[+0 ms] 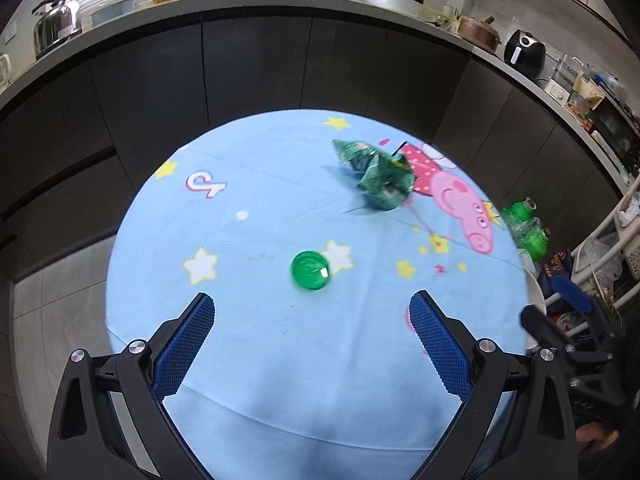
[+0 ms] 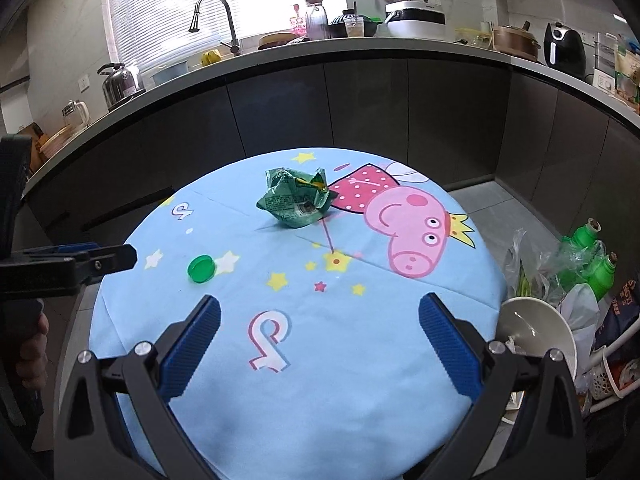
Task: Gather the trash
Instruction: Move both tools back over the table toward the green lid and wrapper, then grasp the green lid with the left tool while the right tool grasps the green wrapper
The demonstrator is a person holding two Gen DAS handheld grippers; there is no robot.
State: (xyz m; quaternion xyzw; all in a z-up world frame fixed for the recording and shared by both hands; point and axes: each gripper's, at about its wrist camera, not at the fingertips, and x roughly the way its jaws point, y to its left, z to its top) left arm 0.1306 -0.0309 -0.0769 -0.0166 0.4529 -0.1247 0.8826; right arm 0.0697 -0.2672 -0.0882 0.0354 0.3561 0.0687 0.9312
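Green bottle cap [image 1: 310,271] lies on the blue tablecloth [image 1: 280,360], crumpled green wrapper [image 1: 376,174] farther back beside the pig print. Left gripper [image 1: 312,312] and right gripper [image 2: 319,313] hover above the cloth, jaws apart, empty.

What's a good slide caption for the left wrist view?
Open left gripper above a green bottle cap, crumpled green wrapper farther back on the cartoon tablecloth.

I see a light blue cloth [image 2: 360,360] printed with yellow and white stars and a pink pig in a red, white-dotted dress. Green cap [image 2: 201,268] near left; green crumpled wrapper [image 2: 294,202] far. My pads [image 2: 191,354] are blue, frames black.
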